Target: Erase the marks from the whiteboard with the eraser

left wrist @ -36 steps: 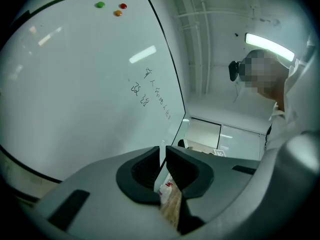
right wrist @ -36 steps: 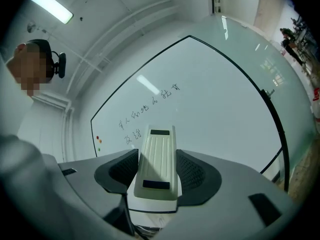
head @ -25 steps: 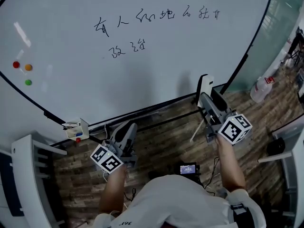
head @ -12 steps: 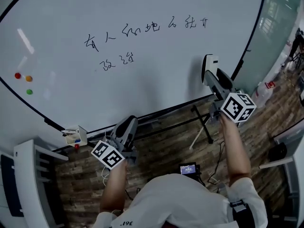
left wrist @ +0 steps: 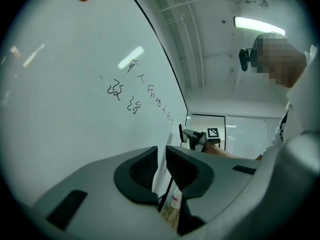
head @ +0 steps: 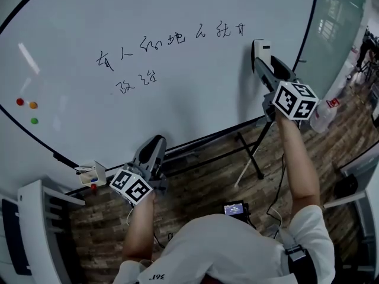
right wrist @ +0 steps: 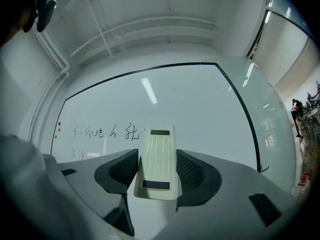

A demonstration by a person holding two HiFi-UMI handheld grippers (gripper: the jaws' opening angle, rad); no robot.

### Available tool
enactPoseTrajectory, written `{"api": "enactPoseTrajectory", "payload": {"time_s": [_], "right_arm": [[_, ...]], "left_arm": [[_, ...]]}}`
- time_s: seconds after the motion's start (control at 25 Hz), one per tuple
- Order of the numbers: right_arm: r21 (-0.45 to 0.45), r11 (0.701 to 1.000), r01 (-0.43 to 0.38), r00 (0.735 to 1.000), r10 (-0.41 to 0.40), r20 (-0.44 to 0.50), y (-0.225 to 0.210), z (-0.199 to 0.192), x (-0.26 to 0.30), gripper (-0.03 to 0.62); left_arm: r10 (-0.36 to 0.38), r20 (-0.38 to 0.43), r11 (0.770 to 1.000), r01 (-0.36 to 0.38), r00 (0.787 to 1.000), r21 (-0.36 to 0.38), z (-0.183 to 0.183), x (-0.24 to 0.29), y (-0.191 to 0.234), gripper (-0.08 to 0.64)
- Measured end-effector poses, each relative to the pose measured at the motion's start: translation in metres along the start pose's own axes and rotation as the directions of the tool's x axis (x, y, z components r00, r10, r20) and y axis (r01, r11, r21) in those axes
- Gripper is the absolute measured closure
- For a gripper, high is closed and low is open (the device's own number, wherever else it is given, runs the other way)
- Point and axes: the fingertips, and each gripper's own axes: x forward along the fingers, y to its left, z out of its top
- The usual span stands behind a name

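- At the right-hand end of the large glossy white whiteboard (head: 177, 93): cream ribbed plastic eraser (head: 259, 47) clamped between the jaws of the right gripper (head: 262, 64); jaws closed against its two long sides, low on the body; upper half projecting free; held near the board, just right of the black handwritten marks (head: 172, 40); contact with the surface not determinable.
- Low, below the board's bottom edge: left gripper (head: 153, 149) idle; jaws drawn almost together, only a slit between, nothing in it.
- Handling, as judged: eraser light, with a rigid shell; smooth sides liable to slip under wiping pressure; wiping face not seen, presumably soft; present hold across the narrow sides judged sound; firm squeeze and flat presentation to the board advised.
- Shown by the right gripper view alone: ribbed back, two dark inset panels, pad contact on both sides of the eraser; by the head view alone: both rows of marks entire, with three small round red, orange and green magnets (head: 26, 108) at far left; by the left gripper view alone: the slit between its own pads.
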Motion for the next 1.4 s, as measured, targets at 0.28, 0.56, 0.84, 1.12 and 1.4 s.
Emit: {"api": "enactPoseTrajectory", "payload": {"time_s": [0.28, 0.56, 0.84, 1.12, 1.4], "right_arm": [[-0.051, 0.996, 0.07, 0.998, -0.07, 0.006, -0.034, 0.019, 0.021, 0.336], [-0.05, 0.985, 0.165, 0.986, -0.163, 0.038, -0.071, 0.031, 0.043, 0.336], [-0.031, 0.983, 0.182, 0.983, -0.181, 0.028, -0.077, 0.017, 0.057, 0.339], [-0.013, 0.979, 0.203, 0.979, -0.203, 0.022, -0.078, 0.016, 0.059, 0.342], [-0.019, 0.983, 0.183, 0.983, -0.183, 0.008, -0.06, 0.019, 0.063, 0.342]], "left_arm": [[0.01, 0.006, 0.999, -0.011, 1.0, 0.035, 0.01, 0.006, 0.0, 0.518], [0.028, 0.011, 0.999, -0.029, 1.0, 0.035, 0.013, 0.0, 0.006, 0.508], [0.045, 0.002, 0.999, -0.045, 0.999, 0.024, 0.011, -0.01, 0.012, 0.508], [0.062, -0.004, 0.998, -0.062, 0.998, 0.006, 0.006, -0.017, 0.022, 0.508], [0.059, -0.013, 0.998, -0.06, 0.998, -0.021, -0.003, -0.019, 0.025, 0.508]]}}
